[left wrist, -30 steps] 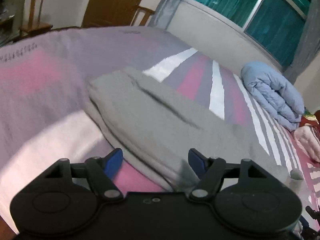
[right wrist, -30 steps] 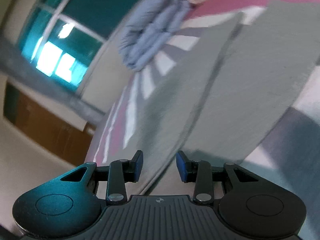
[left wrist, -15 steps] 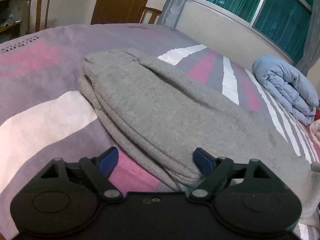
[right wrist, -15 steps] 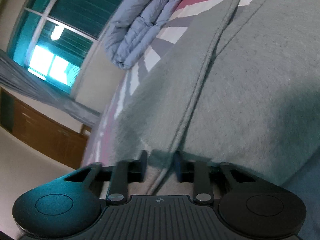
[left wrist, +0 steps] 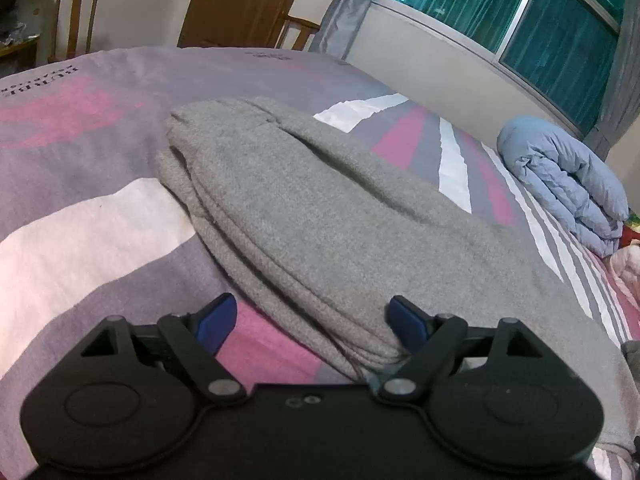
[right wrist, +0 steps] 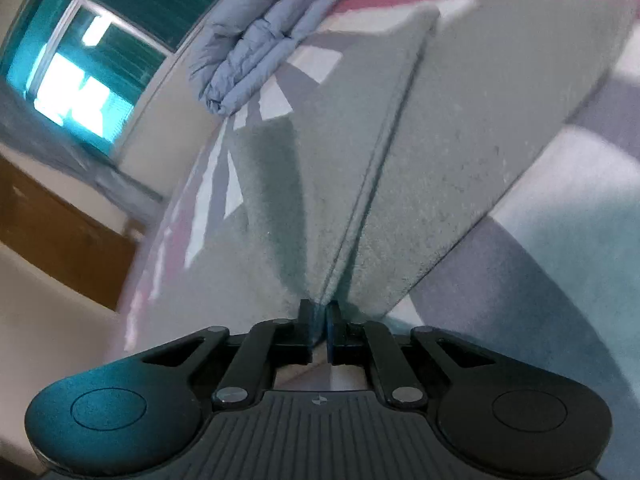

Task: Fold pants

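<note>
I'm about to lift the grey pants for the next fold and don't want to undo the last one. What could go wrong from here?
1. The right hand-held gripper is shut on only a thin pinch of the grey pants at an edge, so the fabric may slip out.
2. The left hand-held gripper is open, its right finger resting against the stacked layers with no grip; lifting now would likely pull one-sided and spill the folds.

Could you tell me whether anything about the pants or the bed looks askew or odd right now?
Nothing is damaged or spilled. The grey pants lie folded, but the stacked edges near the left tongs are stepped, not flush. The right tongs pinch a ridge of the fabric.
</note>
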